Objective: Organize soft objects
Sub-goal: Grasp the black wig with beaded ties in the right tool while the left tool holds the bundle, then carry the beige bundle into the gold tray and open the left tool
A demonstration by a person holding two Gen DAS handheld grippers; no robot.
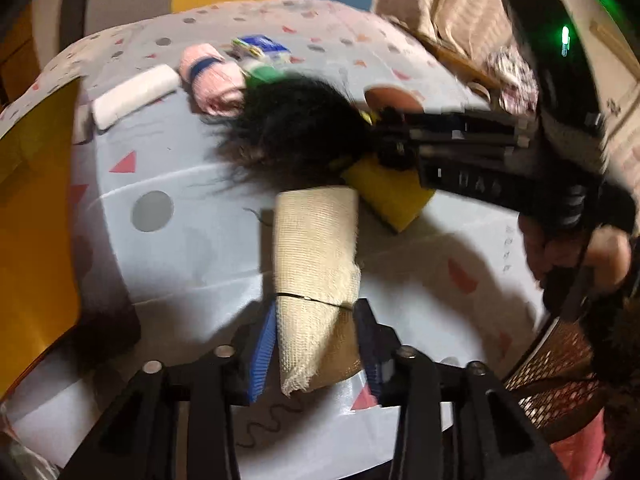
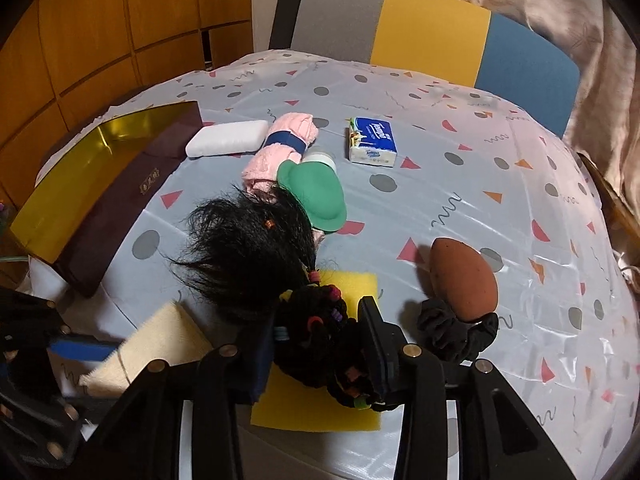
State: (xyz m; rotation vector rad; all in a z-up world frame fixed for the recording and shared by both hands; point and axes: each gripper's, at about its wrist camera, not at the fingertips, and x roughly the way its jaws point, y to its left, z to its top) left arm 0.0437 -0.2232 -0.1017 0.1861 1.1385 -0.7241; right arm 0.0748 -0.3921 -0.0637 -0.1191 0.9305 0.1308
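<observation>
Cream gauze, rolled into a bandage (image 1: 316, 264), fills the middle of the left wrist view. The left gripper (image 1: 316, 354) has its blue-padded jaws closed on the roll's near end, and the far end points toward 12 o'clock. At 1 o'clock the right gripper (image 1: 404, 140) reaches in from the right with a mass of black hair (image 1: 296, 128) at its tip, above a yellow sponge (image 1: 390, 196). A white pad (image 1: 134, 94) and a pink rolled towel (image 1: 210, 78) lie at 11 o'clock on the patterned tablecloth (image 1: 180, 240). A gold-lined box (image 1: 36, 208) stands at 9 o'clock, and a mesh basket (image 1: 556, 376) sits at 4 o'clock.

From the right wrist view, the right gripper (image 2: 316, 344) has its jaws clamped on the braided, beaded end of the black hair (image 2: 256, 256), which fans out toward 11 o'clock over the yellow sponge (image 2: 320, 396). The bandage (image 2: 156, 344) and left gripper (image 2: 76, 348) sit at 8 o'clock. A green pad (image 2: 316, 192) and tissue pack (image 2: 372, 140) lie at 12 o'clock, a brown egg-shaped sponge (image 2: 464, 280) and black scrunchie (image 2: 456, 332) at 2 o'clock, and the gold-lined box (image 2: 96, 172) at 10 o'clock.

My judgement: both pieces are ready to carry to a container. Lift the hair well clear first, so that loose strands do not drag the sponge or green pad along. Keep the grip on the bandage firm but gentle, since the roll could unwind.
</observation>
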